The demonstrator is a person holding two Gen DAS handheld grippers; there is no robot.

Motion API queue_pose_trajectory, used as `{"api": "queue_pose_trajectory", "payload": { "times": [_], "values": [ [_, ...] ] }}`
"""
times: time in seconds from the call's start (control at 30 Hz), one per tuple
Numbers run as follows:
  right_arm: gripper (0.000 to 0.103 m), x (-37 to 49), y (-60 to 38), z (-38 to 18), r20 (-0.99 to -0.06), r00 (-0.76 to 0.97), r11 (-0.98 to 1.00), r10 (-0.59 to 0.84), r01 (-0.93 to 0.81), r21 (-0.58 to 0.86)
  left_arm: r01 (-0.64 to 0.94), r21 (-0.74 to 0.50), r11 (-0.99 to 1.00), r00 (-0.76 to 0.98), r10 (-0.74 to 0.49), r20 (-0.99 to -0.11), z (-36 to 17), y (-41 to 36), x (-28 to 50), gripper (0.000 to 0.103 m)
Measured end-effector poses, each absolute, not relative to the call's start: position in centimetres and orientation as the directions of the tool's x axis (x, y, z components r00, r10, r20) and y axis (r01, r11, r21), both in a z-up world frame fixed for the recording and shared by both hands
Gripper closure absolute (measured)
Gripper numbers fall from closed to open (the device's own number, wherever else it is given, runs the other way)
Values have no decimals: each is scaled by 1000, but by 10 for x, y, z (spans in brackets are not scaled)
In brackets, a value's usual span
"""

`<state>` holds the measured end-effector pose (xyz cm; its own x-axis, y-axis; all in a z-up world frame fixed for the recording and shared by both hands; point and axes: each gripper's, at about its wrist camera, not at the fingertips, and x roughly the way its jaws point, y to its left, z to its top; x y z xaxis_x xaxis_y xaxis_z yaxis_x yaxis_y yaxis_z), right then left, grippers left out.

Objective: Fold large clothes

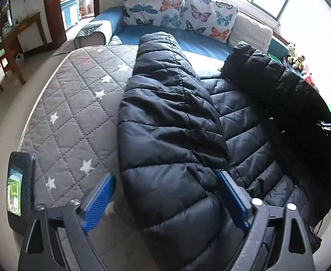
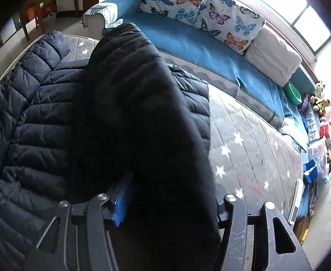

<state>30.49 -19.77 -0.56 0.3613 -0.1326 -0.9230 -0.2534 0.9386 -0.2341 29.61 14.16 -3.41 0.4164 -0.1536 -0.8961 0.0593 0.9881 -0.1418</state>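
A dark navy puffer jacket point(image 1: 172, 122) lies spread on a grey quilted star-print mattress point(image 1: 75, 113). Its left side is folded inward over the body. My left gripper point(image 1: 165, 178) stands open low over that folded part. The fabric lies between the blue pads point(image 1: 99, 201), and the left pad is clear of it. In the right wrist view the jacket's right side point(image 2: 147, 103) rises as a dark flap. It fills the space between the fingers of my right gripper point(image 2: 174, 187). Its left blue pad point(image 2: 122, 203) shows beside the fabric; the right pad is hidden behind it.
A blue sofa point(image 1: 201, 45) with butterfly cushions point(image 1: 179, 13) and a white pillow point(image 1: 251, 33) runs behind the mattress. Soft toys point(image 2: 321, 101) and clutter sit at its far right end. A wooden table point(image 1: 18, 36) stands on the floor to the left.
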Motion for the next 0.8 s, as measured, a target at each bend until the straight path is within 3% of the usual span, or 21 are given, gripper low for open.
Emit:
{"api": "queue_pose_trajectory", "payload": {
  "times": [0.03,0.1,0.23,0.3,0.4,0.63,0.8],
  "values": [
    [42,304,-195,-6,-913,379,932,-150,-254,-259,73,-132,989,415,-151,-897,-36,138,296,41],
    [47,296,-193,-3,-890,419,915,-180,-260,-308,91,-66,994,436,-100,-894,-36,130,291,58],
    [71,276,-208,14,-859,468,922,-208,-198,-332,55,-37,998,476,-59,-877,-26,130,281,83],
    [81,265,-225,26,-838,486,930,-250,-121,-347,26,-26,999,508,-36,-861,-16,132,271,84],
    [84,244,-266,43,-803,514,945,-302,51,-323,-12,56,998,564,53,-824,0,134,253,85],
    [84,157,-403,41,-836,431,890,-339,434,-138,-138,132,982,585,188,-789,-6,158,215,86],
    [83,84,-465,-7,-898,400,790,-181,603,110,-205,164,965,575,255,-778,-18,176,204,86]
  ]
}}
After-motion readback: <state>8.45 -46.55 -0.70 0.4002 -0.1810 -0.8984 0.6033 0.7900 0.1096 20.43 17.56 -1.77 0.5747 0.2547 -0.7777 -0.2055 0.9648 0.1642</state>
